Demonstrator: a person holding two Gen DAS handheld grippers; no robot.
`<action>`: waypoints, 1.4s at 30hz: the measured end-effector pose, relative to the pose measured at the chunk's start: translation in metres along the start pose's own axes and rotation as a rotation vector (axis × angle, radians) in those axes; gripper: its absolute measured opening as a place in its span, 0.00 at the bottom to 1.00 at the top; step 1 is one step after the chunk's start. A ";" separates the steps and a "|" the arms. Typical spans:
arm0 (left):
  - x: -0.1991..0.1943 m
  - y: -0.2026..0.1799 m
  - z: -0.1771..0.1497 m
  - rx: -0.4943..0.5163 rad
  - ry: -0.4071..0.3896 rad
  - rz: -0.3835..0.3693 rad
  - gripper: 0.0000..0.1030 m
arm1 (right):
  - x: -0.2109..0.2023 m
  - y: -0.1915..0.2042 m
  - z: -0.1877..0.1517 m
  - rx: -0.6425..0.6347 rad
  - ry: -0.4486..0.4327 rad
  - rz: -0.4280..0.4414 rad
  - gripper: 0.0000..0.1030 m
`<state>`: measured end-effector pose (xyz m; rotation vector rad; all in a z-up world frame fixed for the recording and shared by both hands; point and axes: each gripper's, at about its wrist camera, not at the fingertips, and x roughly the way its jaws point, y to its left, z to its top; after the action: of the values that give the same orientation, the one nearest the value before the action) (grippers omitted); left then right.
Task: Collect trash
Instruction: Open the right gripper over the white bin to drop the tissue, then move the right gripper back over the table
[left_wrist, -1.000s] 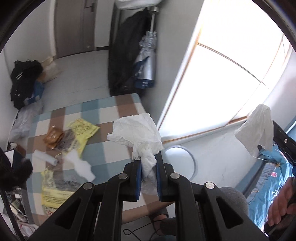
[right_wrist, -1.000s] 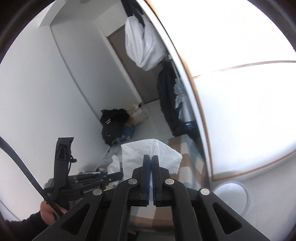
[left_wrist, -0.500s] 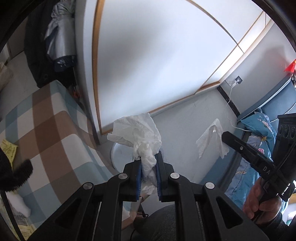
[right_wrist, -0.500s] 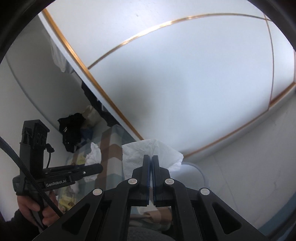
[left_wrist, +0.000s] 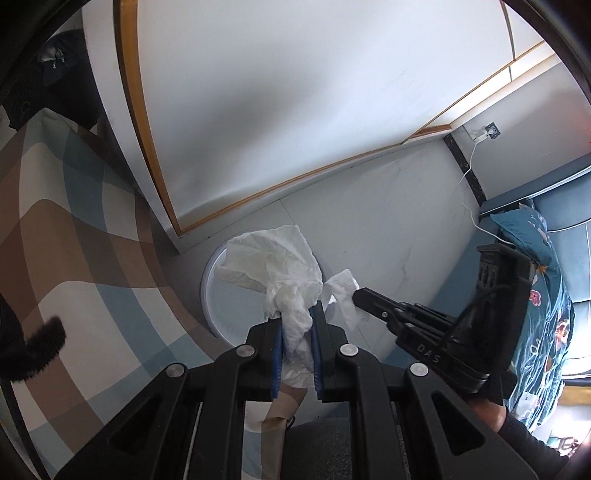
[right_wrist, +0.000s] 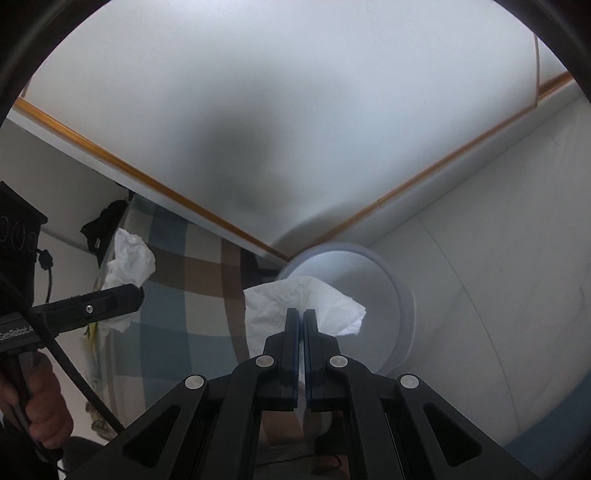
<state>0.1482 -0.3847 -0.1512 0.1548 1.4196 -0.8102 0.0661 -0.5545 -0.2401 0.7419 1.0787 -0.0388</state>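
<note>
The checked desk (left_wrist: 74, 236) fills the nine o'clock side of the left wrist view, its edge curving down toward six. Off that edge, on the pale floor against the wall, stands the round white bin (left_wrist: 210, 295), its open mouth facing up.

In the left wrist view the bin lies straight ahead at twelve o'clock from the left hand-held gripper (left_wrist: 297, 332), just past the fingertips, so the crumpled tissue (left_wrist: 280, 266) it clamps hangs over the bin's mouth. The jaws are pinched on the wad's lower part, and its loose bulk billows up and toward eleven.

In the right wrist view the bin (right_wrist: 402, 295) sits at about one o'clock from the right hand-held gripper (right_wrist: 300, 317), whose jaws are pressed nearly together on a flatter sheet of tissue (right_wrist: 273, 306). That sheet spreads wide to either side of the fingertips, with its right corner reaching over the bin's opening and its left part in front of the desk (right_wrist: 184, 280).

The coming move appears to be the drop. The left gripper seems better placed, with its load already above the opening. The right one looks to need a small shift toward one o'clock first, or its sheet may catch the rim.
</note>
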 end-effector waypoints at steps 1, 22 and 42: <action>0.003 -0.001 0.001 -0.002 0.015 0.004 0.09 | 0.010 -0.004 -0.001 0.005 0.021 -0.003 0.02; 0.051 -0.016 0.007 0.000 0.196 0.046 0.09 | 0.015 -0.053 -0.016 0.094 0.056 -0.004 0.52; 0.055 -0.009 0.003 -0.099 0.212 0.064 0.57 | -0.024 -0.065 -0.017 0.142 -0.025 -0.046 0.70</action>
<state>0.1424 -0.4154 -0.1971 0.2142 1.6423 -0.6846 0.0163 -0.6017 -0.2596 0.8419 1.0771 -0.1646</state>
